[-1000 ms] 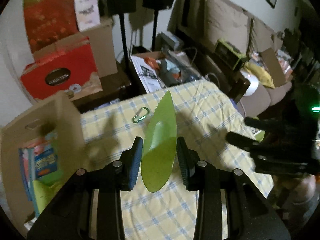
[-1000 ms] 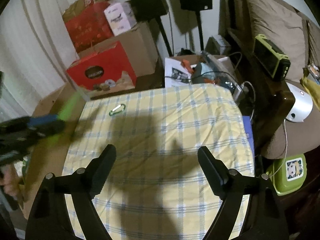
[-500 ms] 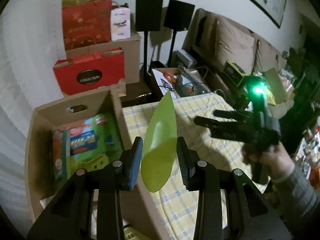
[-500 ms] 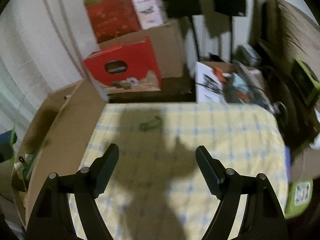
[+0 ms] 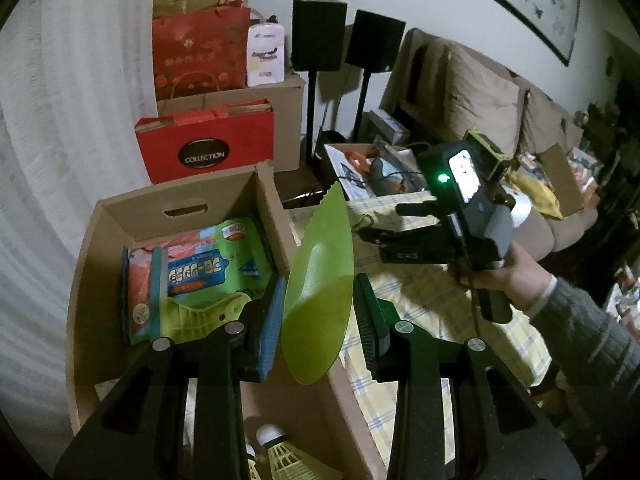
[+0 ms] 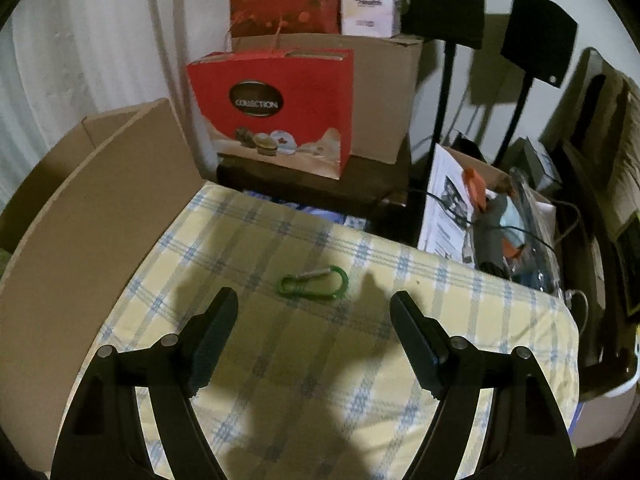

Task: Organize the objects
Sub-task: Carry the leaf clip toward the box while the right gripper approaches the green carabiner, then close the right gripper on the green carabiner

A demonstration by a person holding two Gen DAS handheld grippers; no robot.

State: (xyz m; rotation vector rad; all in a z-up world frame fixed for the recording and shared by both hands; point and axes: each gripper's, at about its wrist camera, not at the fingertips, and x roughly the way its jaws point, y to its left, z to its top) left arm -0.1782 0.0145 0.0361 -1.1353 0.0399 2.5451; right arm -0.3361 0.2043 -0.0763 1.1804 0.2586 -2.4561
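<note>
My left gripper (image 5: pixel 320 282) is shut on a green leaf-shaped plastic scoop (image 5: pixel 324 240), held upright over the right wall of an open cardboard box (image 5: pixel 180 200). Inside the box lie a colourful packet (image 5: pixel 208 268), a light green plastic piece (image 5: pixel 200 316) and a shuttlecock (image 5: pixel 276 448). A green carabiner (image 6: pixel 314 275) lies on the yellow checked tablecloth (image 6: pixel 360 360). My right gripper (image 6: pixel 314 298) hovers just short of it, open, with nothing between its fingers and the jaws narrowing slightly. A hand holds that right gripper (image 5: pixel 380 221) over the table.
The box's tall side wall (image 6: pixel 100 220) borders the table on the left. Behind the table stand a red paper bag (image 6: pixel 280 112), a bigger carton, two speakers on stands and an open box of papers and cables (image 6: pixel 480 208). A sofa runs along the right.
My left gripper has carried the scoop leftward from above the table to over the box. The right gripper has rolled and moved toward the carabiner, which now lies just ahead of its fingertips.
</note>
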